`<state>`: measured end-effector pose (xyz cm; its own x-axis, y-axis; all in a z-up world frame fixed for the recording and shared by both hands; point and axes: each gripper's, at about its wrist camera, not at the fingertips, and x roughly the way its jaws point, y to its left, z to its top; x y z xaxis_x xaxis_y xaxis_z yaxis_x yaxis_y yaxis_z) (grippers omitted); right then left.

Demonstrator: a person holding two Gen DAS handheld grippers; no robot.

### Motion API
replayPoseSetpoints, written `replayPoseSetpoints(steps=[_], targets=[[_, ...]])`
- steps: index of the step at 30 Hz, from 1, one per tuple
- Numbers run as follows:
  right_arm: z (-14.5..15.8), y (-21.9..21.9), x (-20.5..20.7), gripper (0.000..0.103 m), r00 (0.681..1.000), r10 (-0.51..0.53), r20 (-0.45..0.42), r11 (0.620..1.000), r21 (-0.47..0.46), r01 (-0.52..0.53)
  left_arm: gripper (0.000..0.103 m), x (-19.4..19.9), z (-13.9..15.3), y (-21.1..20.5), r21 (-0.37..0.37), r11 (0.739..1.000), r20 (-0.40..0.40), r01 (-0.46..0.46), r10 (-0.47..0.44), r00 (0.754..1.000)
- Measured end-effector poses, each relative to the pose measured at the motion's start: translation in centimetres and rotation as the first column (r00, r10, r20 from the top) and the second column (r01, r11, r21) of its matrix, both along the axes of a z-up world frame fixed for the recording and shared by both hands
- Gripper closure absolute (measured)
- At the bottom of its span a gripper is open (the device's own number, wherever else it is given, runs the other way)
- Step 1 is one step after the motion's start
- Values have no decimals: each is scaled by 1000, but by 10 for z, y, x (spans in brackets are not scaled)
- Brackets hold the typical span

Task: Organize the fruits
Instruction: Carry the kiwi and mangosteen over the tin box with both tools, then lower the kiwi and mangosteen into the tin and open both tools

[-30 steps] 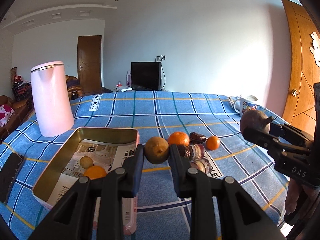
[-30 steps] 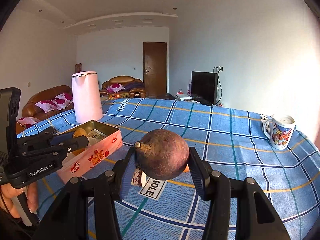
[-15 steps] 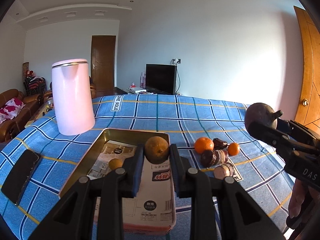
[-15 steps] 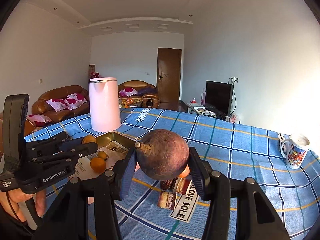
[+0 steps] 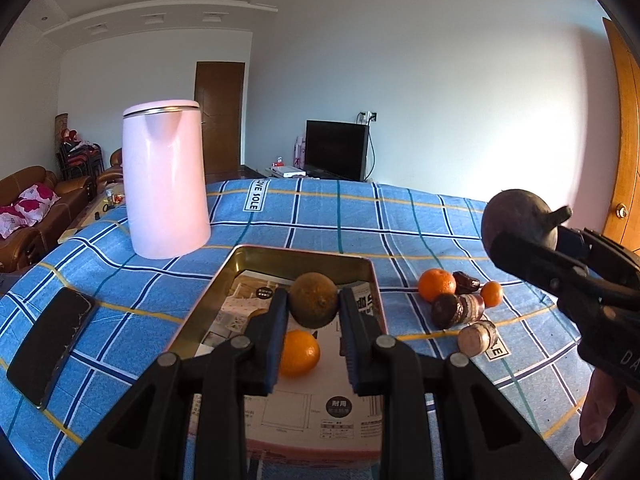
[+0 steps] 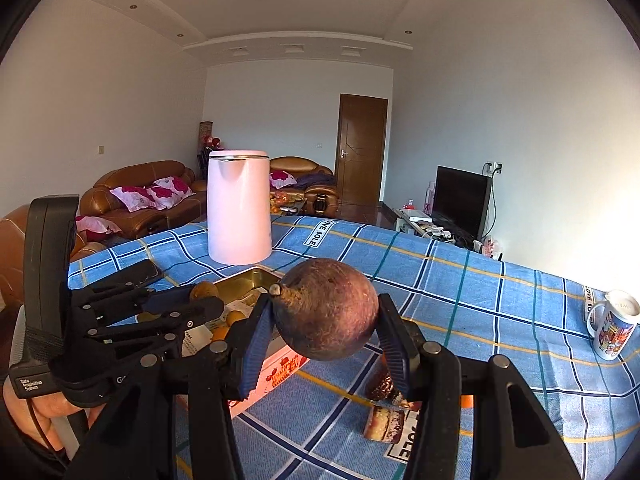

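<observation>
While both grippers hold fruit above the table, the scene reads left to right:
Phone [image 5: 48, 346]: lower left, flat on the blue checked cloth [image 5: 332, 216].
Kettle [image 5: 164, 178]: upper left, upright behind the tin [image 5: 240, 264].
Left gripper [image 5: 313, 312]: centre, clamped on a brown fruit [image 5: 313, 305] over the tin, an orange [image 5: 299, 353] below.
Loose fruit [image 5: 437, 285]: right of the tin.
Right gripper [image 6: 326, 316]: clamped on a dark round fruit [image 6: 326, 314].

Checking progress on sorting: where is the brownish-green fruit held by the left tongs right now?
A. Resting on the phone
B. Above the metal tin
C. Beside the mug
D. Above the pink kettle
B: the left tongs grip the brownish-green fruit over the metal tin, above an orange already lying inside.
</observation>
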<state>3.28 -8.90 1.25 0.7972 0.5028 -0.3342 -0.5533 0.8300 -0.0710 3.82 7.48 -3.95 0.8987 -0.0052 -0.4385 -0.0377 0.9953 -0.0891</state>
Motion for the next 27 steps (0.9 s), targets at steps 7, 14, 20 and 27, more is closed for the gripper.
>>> replayPoseSetpoints(steps=[7,14,20,27], targets=[[-11,30,12,50,996,57,-71,998,-19,-59,76,6,-9,24,-23,999,-36,-36,36,999],[-33,63,19,50,983,105,-149,992,-58,-114,76,13,-20,50,-54,996,-75,-70,66,995],[-48,82,23,50,969,130,-212,984,-96,-153,76,18,-26,58,-59,995,-104,-75,69,992],[-65,101,31,50,941,155,-300,971,-130,-202,76,21,-32,59,-50,996,-139,-72,65,988]])
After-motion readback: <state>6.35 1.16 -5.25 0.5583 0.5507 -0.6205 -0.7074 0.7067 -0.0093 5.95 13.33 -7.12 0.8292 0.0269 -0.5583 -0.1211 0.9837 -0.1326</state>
